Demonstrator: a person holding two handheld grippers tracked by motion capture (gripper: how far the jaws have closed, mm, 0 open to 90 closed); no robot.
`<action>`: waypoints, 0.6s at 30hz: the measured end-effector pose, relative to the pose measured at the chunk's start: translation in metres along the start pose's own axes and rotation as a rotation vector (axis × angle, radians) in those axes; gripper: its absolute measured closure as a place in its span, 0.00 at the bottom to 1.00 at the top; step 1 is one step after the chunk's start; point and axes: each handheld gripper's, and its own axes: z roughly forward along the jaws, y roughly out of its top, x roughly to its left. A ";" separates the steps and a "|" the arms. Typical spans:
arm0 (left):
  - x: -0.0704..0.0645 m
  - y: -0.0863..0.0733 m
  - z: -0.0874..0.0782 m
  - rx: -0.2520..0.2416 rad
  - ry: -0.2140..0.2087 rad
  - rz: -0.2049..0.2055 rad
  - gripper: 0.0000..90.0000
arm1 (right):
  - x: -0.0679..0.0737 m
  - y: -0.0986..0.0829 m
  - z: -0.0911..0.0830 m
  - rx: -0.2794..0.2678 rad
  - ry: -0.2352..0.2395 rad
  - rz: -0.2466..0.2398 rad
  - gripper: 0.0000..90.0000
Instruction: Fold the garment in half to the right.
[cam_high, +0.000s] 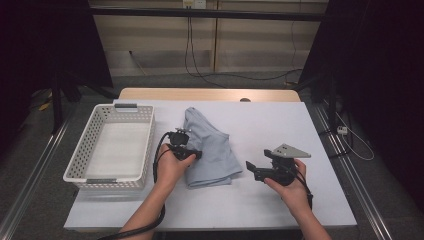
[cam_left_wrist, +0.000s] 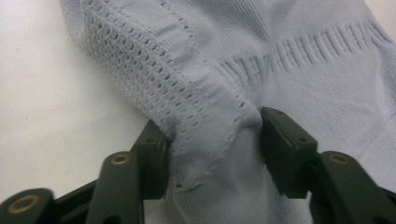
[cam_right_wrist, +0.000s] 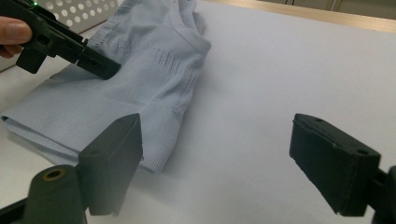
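**Two grippers at a folded garment**

From the high view, a pale blue folded garment (cam_high: 210, 149) is seen just right of the white basket (cam_high: 114, 147); the left gripper (cam_high: 192, 154) meets its left edge, the right gripper (cam_high: 252, 170) is held apart.

In the left gripper view, a knit fold is pinched between the jaws.

In the right gripper view, the jaws are spread wide beside the garment.

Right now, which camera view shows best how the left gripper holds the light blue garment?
The left gripper view: the left gripper pinches a fold of the light blue garment between its fingers. The high view shows the whole garment beside the white basket, the grip tiny. The right gripper view shows the pinch from the side.
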 end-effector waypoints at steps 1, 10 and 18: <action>0.001 0.000 0.000 0.004 -0.010 -0.002 0.61 | 0.000 0.000 0.000 0.001 0.003 -0.004 0.19; 0.005 0.002 -0.005 0.013 -0.043 0.011 0.81 | 0.001 -0.001 0.000 0.001 0.008 -0.006 0.18; 0.010 0.012 -0.015 0.049 -0.099 0.004 0.83 | -0.002 -0.001 -0.003 -0.001 0.022 0.002 0.16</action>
